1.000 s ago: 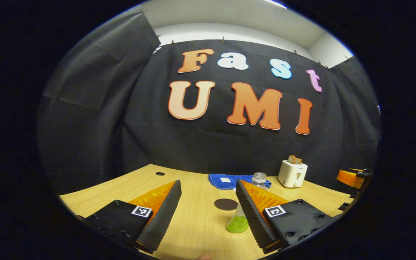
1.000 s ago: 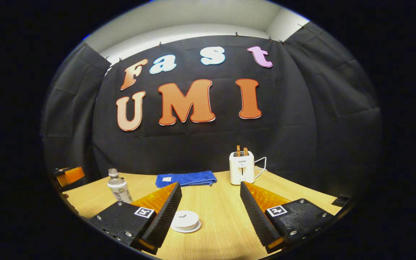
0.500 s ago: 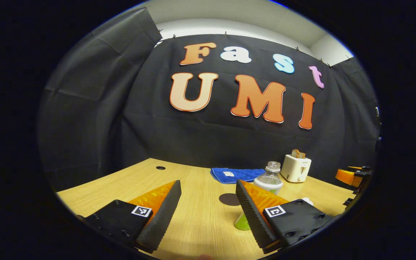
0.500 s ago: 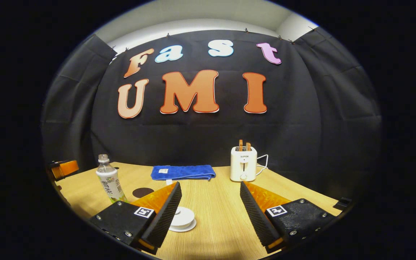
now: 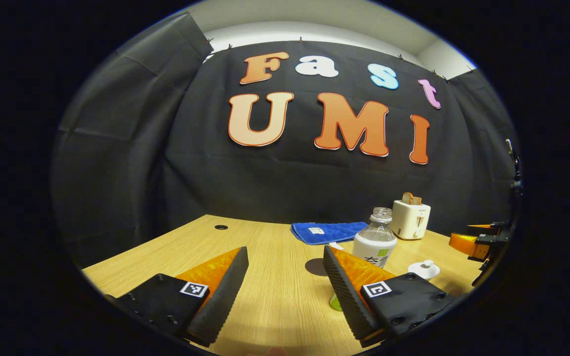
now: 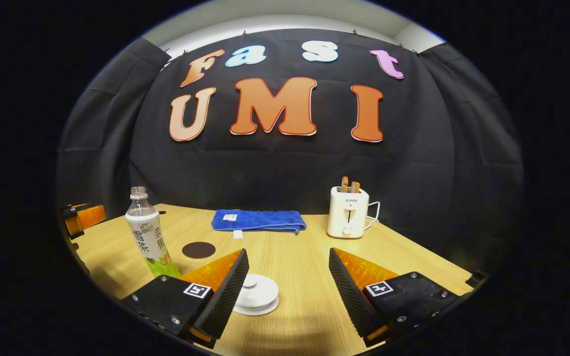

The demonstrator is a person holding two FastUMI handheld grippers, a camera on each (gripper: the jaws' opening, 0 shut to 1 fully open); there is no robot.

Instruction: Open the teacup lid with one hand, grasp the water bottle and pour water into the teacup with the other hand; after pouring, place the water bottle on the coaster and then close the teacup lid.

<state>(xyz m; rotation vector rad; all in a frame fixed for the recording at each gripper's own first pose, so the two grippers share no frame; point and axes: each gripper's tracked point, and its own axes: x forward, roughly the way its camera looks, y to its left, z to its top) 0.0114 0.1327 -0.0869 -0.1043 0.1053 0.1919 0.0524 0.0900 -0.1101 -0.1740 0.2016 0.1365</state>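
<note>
Risk is building on the light wooden table [image 6: 309, 277] as both grippers, the left gripper [image 5: 285, 282] and right gripper [image 6: 287, 284], are hovering open and empty: the tall uncapped clear plastic water bottle [image 6: 147, 232] near the left edge could topple, and the white lidded teacup [image 6: 257, 295] by the front edge slide.

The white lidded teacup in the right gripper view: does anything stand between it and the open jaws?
Nothing visible stands in the way. The white lidded teacup sits on bare light wooden table, just ahead of the right gripper, near its left-hand finger. The clear plastic water bottle stands off to the left.
</note>
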